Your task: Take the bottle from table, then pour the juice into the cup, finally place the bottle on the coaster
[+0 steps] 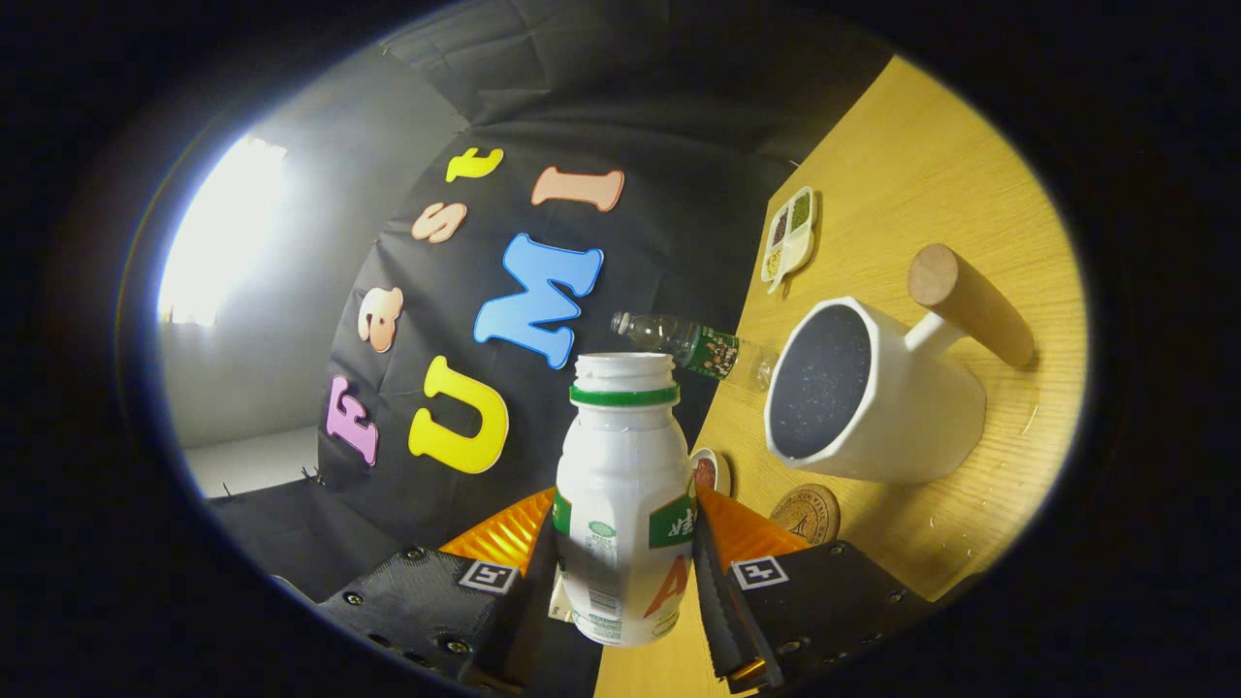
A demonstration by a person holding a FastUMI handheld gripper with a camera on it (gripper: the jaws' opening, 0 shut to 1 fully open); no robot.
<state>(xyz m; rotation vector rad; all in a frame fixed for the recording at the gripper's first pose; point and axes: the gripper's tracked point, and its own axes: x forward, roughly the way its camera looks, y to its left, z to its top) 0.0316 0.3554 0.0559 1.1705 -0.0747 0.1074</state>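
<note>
My gripper (625, 528) is shut on a white juice bottle (620, 485) with a green neck ring and no cap; both fingers press its lower sides. The view is rolled hard, so the wooden table (931, 174) stands up along the right and the bottle lies tilted far over relative to it. A white cup (902, 407) with a dark inside and a wooden handle (970, 302) stands on the table, its opening facing the bottle's mouth (625, 368), a short gap apart. A round cork coaster (807, 512) lies beside the cup, just beyond my right finger.
A clear plastic water bottle (693, 347) with a green label stands at the table's far edge behind the cup. A small divided dish (790, 237) with seeds sits farther along. A small round dish (711, 472) peeks out behind the juice bottle. A bright light panel (223, 233) glows on the booth's side.
</note>
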